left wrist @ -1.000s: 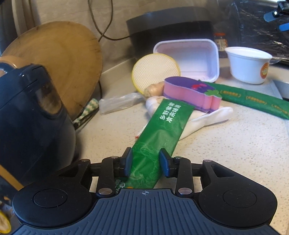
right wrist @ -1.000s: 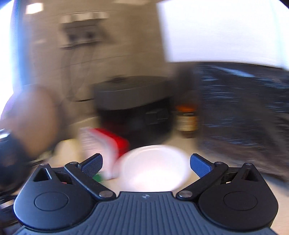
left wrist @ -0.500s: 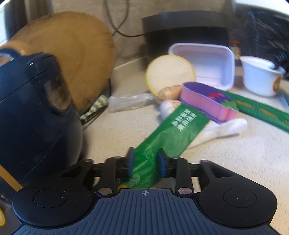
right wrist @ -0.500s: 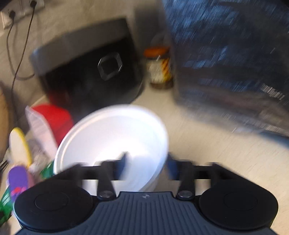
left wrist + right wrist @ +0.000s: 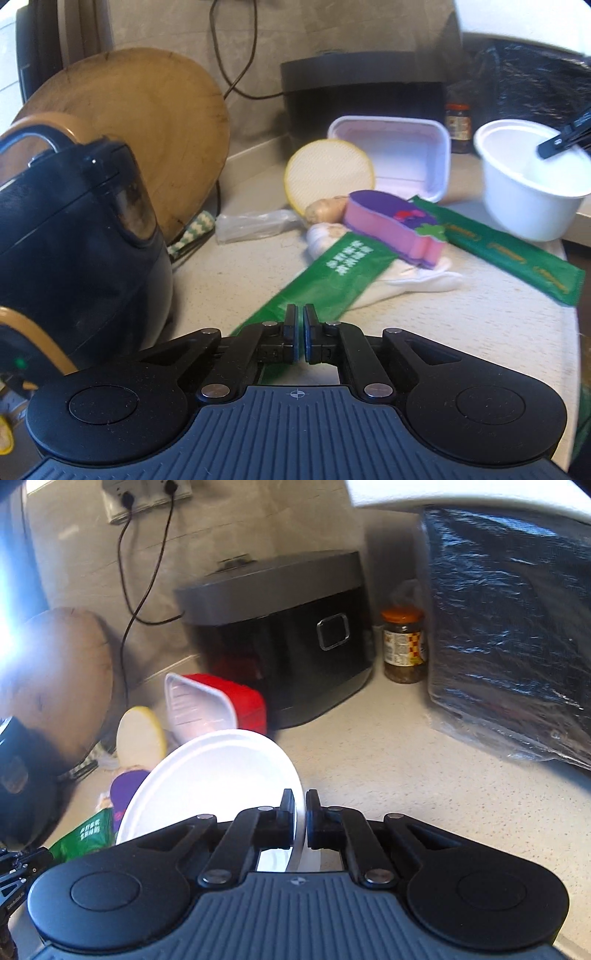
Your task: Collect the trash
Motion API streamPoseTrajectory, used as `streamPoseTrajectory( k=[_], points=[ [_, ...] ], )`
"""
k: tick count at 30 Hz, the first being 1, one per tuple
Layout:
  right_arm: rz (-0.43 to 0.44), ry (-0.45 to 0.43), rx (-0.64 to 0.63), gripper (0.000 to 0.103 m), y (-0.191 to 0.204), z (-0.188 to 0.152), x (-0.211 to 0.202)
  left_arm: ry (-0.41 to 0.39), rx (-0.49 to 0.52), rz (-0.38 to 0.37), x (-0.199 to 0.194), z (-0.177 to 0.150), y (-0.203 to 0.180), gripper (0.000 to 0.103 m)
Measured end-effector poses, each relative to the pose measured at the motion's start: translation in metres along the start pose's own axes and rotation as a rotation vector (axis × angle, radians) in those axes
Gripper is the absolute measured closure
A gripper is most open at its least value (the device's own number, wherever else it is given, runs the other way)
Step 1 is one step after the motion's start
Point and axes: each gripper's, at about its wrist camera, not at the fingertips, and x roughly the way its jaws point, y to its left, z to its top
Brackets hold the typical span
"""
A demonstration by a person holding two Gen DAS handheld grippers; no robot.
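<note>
Both your grippers have closed since the earlier frames.
Left gripper (image 5: 300, 325) pinches the green wrapper (image 5: 332, 273); right gripper (image 5: 300, 812) clamps the white bowl (image 5: 214, 775) rim, tilted for lifting.

Each fisheye camera sits just behind its own hand-held gripper, looking forward and down along the fingers, close over the surface (image 5: 480, 314). Both views share the white bowl (image 5: 532, 192) (image 5: 214, 775), the black cooker (image 5: 362, 92) (image 5: 280, 635) at twelve o'clock and the jar (image 5: 458, 127) (image 5: 404, 646).

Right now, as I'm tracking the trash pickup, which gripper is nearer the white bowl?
Right. The right gripper is clamped on the bowl's rim; the left gripper holds a green wrapper well away.
</note>
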Motion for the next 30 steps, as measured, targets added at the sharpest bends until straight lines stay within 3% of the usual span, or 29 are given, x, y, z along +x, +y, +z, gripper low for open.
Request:
streamPoseTrajectory(
  k=[3,7,9,11,12,14,16,21,27,30],
  points=[
    [-0.038,0.0,0.021,0.097,-0.004,-0.003,0.011,-0.009,-0.002,-0.007,-0.01,0.001,0.0,0.094],
    [-0.138,-0.073,0.025,0.093,-0.016,-0.003,0.015,0.006,-0.074,0.003,-0.015,0.014,0.026,0.091],
    [-0.165,-0.105,-0.012,0.075,-0.012,-0.007,0.007,0.088,-0.112,0.03,-0.008,0.016,0.04,0.091],
    [-0.155,-0.163,-0.051,0.041,-0.004,-0.013,-0.008,0.106,-0.132,0.044,-0.002,0.012,0.051,0.091],
    [-0.152,-0.191,-0.067,0.038,0.003,-0.015,-0.016,0.086,-0.134,0.033,-0.001,0.009,0.055,0.091],
    [-0.122,-0.224,-0.104,0.038,0.017,-0.018,-0.032,0.021,-0.143,0.013,0.002,0.006,0.062,0.091],
    [-0.032,-0.218,-0.129,0.035,0.033,-0.023,-0.045,-0.011,-0.143,-0.009,0.008,0.008,0.065,0.091],
    [0.209,-0.088,-0.203,0.03,0.082,-0.058,-0.047,0.087,-0.124,-0.017,0.041,0.019,0.058,0.09],
    [0.3,0.055,-0.239,0.031,0.112,-0.096,-0.017,0.17,-0.142,-0.036,0.059,0.011,0.058,0.091],
    [0.356,0.111,-0.227,0.038,0.122,-0.105,-0.005,0.238,-0.192,-0.099,0.053,0.0,0.058,0.091]
  ],
)
